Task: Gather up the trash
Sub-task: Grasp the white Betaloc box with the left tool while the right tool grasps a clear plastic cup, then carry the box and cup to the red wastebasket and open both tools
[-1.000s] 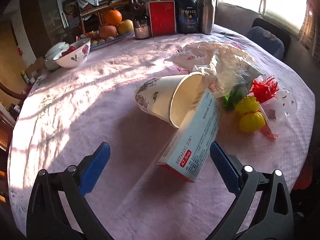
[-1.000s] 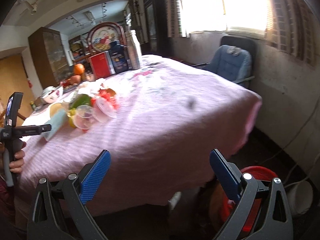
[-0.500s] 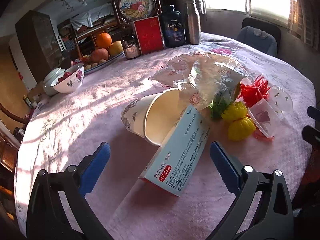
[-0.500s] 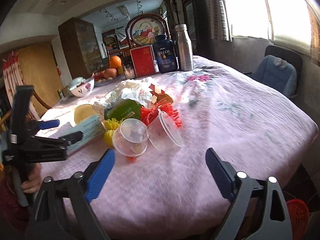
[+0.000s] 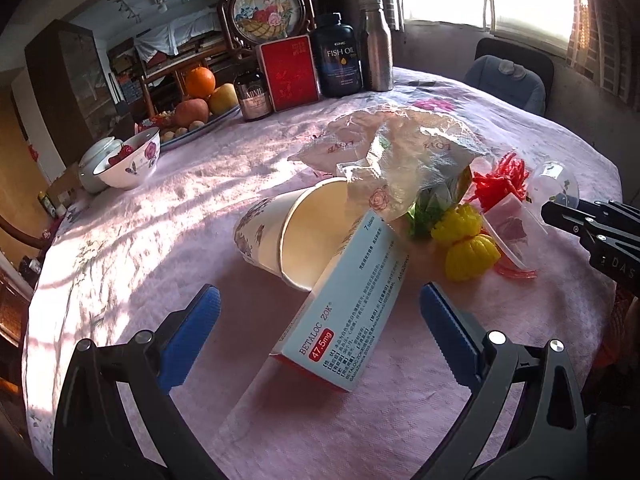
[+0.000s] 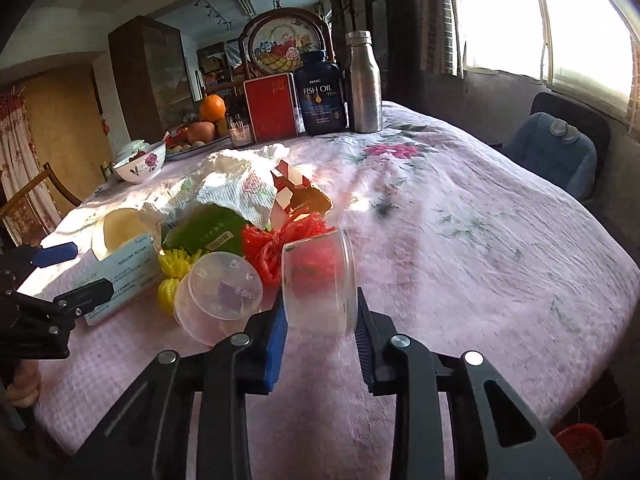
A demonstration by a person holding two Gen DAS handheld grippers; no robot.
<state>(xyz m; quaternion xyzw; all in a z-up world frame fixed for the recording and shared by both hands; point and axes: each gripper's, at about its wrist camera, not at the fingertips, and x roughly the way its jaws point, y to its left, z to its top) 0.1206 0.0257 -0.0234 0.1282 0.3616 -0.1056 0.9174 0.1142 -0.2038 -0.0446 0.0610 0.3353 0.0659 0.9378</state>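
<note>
Right tool [image 6: 320,316] clamps the clear cup [image 6: 318,282] at frame centre; lift gently, left tool [image 5: 320,320] gaping.

The right tool [image 6: 320,320] is clamping a clear plastic cup [image 6: 319,280] on its side between blue pads. Just beside it, a second clear cup [image 6: 218,294] is lying against yellow ornaments [image 6: 172,276] and red netting [image 6: 276,246]. The left tool [image 6: 60,276] is hovering, spread wide, around a medicine box [image 6: 124,276] on the pink counter [image 6: 460,240].
</note>
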